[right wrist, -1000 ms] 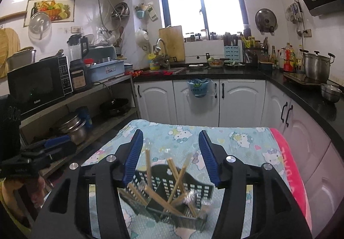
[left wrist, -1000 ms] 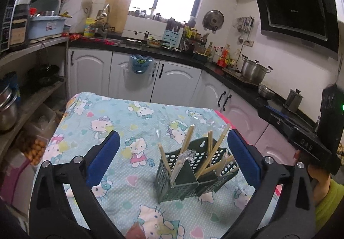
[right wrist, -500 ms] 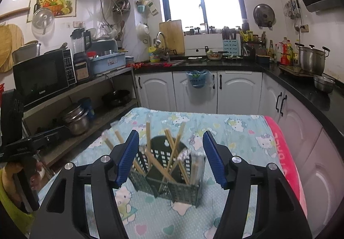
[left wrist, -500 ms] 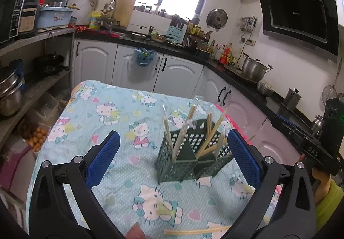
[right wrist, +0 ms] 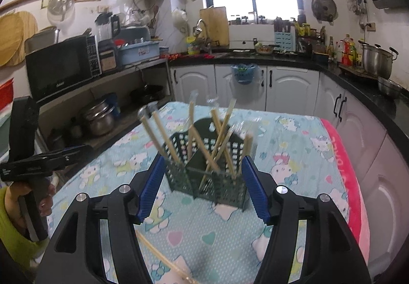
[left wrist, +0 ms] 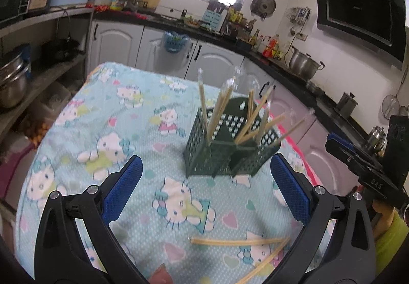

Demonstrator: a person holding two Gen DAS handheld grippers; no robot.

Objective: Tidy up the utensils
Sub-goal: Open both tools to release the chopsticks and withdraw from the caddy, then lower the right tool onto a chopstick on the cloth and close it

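Two loose pairs of pale wooden chopsticks in clear wrappers (left wrist: 240,241) lie crossed on the table near its front edge, on a light-blue cartoon-cat tablecloth (left wrist: 107,130). The left gripper (left wrist: 205,192), black-framed with blue ribbed pads, hangs above them with its fingers spread wide and nothing between them. The right gripper (right wrist: 202,188), of the same make, is also parted and empty, its pads flanking the view of the holder without touching it; in the right wrist view one more loose pair (right wrist: 163,261) runs diagonally beneath that gripper, towards the front edge.

Further in, around the middle of the table, stands a dark-green perforated plastic utensil holder (left wrist: 227,146) divided into compartments. Several wrapped chopstick pairs (left wrist: 217,110) lean out of it at different angles, some upright, others tilted towards the table's right edge. How many sit in each compartment cannot be told.

A pink strip of cloth (right wrist: 350,181) borders the table's right edge. Beyond the far edge run white kitchen cabinets (right wrist: 281,87) under a black countertop (right wrist: 288,60), with a steel pot (right wrist: 375,60) at right and a black microwave (right wrist: 61,66) on the shelf at left.
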